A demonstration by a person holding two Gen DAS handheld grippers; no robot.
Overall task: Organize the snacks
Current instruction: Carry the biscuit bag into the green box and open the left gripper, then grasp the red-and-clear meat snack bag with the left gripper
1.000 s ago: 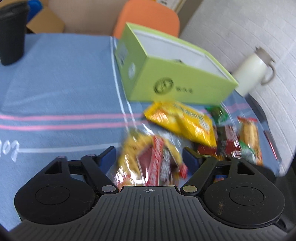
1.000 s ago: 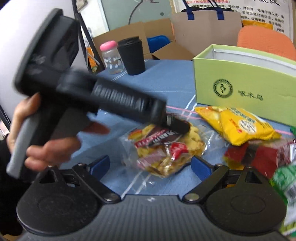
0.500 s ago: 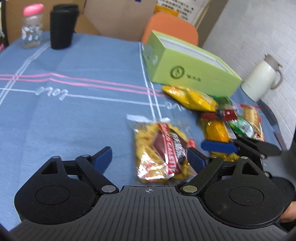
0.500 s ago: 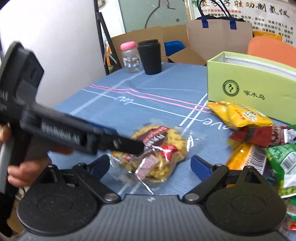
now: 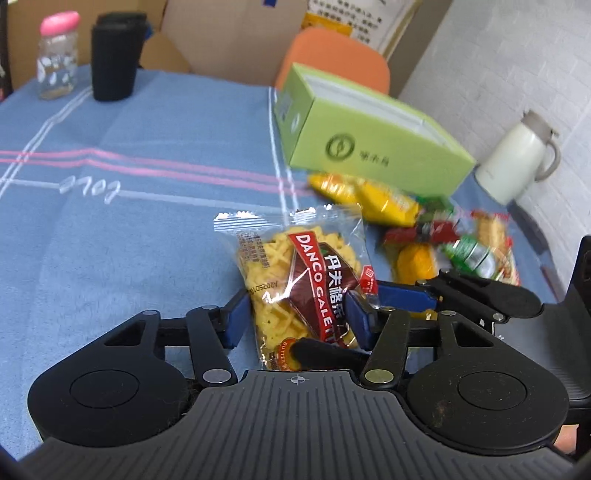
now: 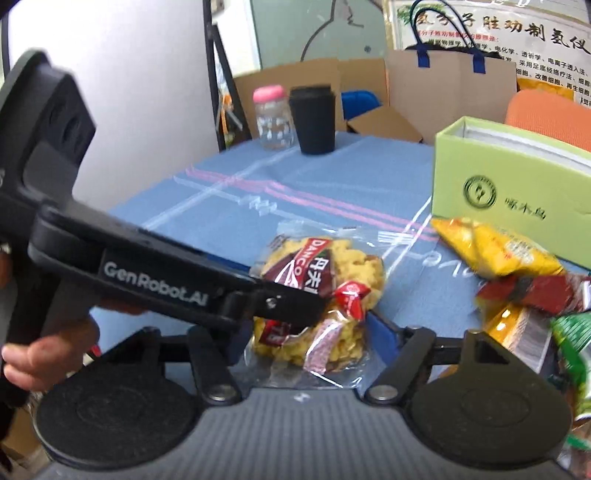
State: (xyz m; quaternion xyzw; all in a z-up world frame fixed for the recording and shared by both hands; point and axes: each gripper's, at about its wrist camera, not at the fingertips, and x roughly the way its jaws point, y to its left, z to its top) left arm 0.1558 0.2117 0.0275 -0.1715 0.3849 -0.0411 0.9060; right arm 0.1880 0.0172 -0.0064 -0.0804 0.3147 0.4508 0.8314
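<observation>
Blue-clothed table (image 5: 155, 229) — snacks (image 5: 443, 240), green box (image 5: 369, 147)

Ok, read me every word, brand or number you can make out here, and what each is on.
"DANCO GALETT": waffle snack packet, red band.
"GenRobot.AI": left gripper, on its arm.
"A2025010": same packet, edge print, rest unreadable.
Green box: round logo, characters blurred.
Wall poster: Chinese text, too small.

Bare tabletop (image 5: 147, 229) fills the frame's left; the green box (image 5: 369, 147) and a blurred, seemingly loose snack pile (image 5: 443, 240) crowd the right.
</observation>
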